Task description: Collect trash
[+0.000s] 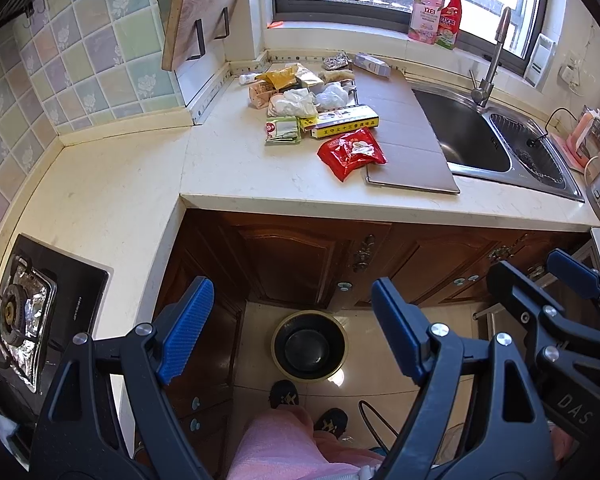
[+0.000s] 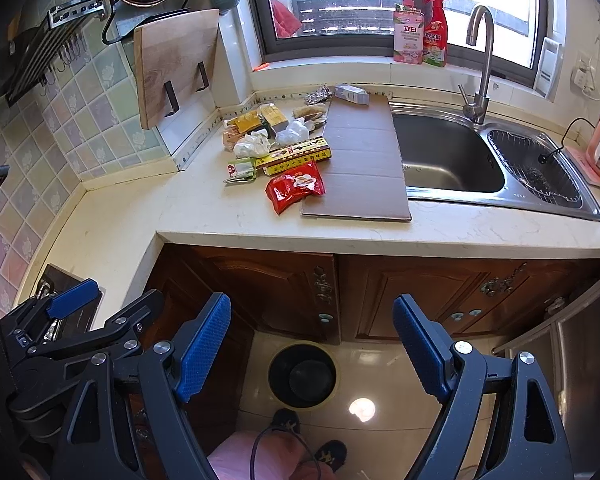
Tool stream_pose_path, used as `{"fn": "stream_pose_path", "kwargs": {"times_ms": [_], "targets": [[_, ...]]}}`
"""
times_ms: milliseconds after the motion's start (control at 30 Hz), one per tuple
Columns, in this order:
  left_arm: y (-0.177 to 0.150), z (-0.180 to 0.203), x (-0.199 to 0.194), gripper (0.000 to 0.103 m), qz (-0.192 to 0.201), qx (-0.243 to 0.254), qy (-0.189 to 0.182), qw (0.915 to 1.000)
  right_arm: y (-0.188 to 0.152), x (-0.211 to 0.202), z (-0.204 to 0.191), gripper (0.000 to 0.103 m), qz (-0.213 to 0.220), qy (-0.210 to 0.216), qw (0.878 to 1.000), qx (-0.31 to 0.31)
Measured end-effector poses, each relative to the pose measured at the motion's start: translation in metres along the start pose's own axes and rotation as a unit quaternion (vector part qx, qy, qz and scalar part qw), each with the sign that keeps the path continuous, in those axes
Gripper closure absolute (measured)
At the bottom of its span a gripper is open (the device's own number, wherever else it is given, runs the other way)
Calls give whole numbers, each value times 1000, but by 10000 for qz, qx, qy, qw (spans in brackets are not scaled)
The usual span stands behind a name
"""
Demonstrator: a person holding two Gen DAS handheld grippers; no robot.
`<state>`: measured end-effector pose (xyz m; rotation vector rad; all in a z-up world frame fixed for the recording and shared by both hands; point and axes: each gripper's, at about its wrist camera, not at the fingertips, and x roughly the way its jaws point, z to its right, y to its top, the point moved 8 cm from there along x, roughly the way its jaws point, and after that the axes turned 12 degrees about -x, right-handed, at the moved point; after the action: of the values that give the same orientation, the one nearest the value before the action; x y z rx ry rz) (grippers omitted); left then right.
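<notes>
Currently at the opening step of trash collection: nothing lifted, both claws hanging back from the desk

- Left claw (image 1: 292,336): jaws wide apart, blue pads bare, nothing between them; angled down toward the floor
- Right claw (image 2: 312,348): likewise spread wide and empty; it sits just beside the left claw on its right, and each shows at the edge of the other's view
- Trash pile (image 1: 312,108): on the desk (image 1: 140,184), ahead of and above both claws, well apart from the fingertips; it lies between the tiled corner and the sink (image 1: 472,136)
- Red snack packet (image 1: 352,152): nearest item to the claws, crumpled, glossy, partly overlapping the brown board (image 1: 400,136) that lies beside the sink
- Yellow carton (image 1: 346,122): long, flat, printed, just behind the red packet
- Green-and-white sachet (image 1: 282,130): left of the carton, flattened
- White crumpled plastic (image 1: 300,102): soft, loose, in the middle of the heap, with yellow and tan wrappers behind it
- Bin (image 1: 309,346): round, dark inside, pale rim, on the floor directly below and between the jaws of the left claw, against the cabinet doors

Judged next move: one claw must reach forward and up over the desk edge, probably to the red packet as the closest piece, and close on a raised fold; thin film may slip or drag neighbours along
</notes>
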<state>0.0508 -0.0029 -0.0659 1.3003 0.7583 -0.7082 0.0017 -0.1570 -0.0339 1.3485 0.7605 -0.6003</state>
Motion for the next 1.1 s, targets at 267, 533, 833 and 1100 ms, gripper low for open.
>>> {"fn": "stream_pose_path", "kwargs": {"times_ms": [267, 533, 833, 1100], "targets": [[-14, 2, -10, 24, 62, -28, 14, 10000, -2, -6, -1, 18, 17, 28, 10000, -18], [-12, -10, -25, 24, 134, -118, 112, 9998, 4, -20, -13, 18, 101, 115, 9998, -122], [15, -24, -18, 24, 63, -138, 155, 9998, 33, -9, -30, 18, 51, 155, 9996, -220], [67, -27, 20, 24, -129, -23, -70, 9999, 76, 33, -34, 18, -164, 87, 9998, -102]]}}
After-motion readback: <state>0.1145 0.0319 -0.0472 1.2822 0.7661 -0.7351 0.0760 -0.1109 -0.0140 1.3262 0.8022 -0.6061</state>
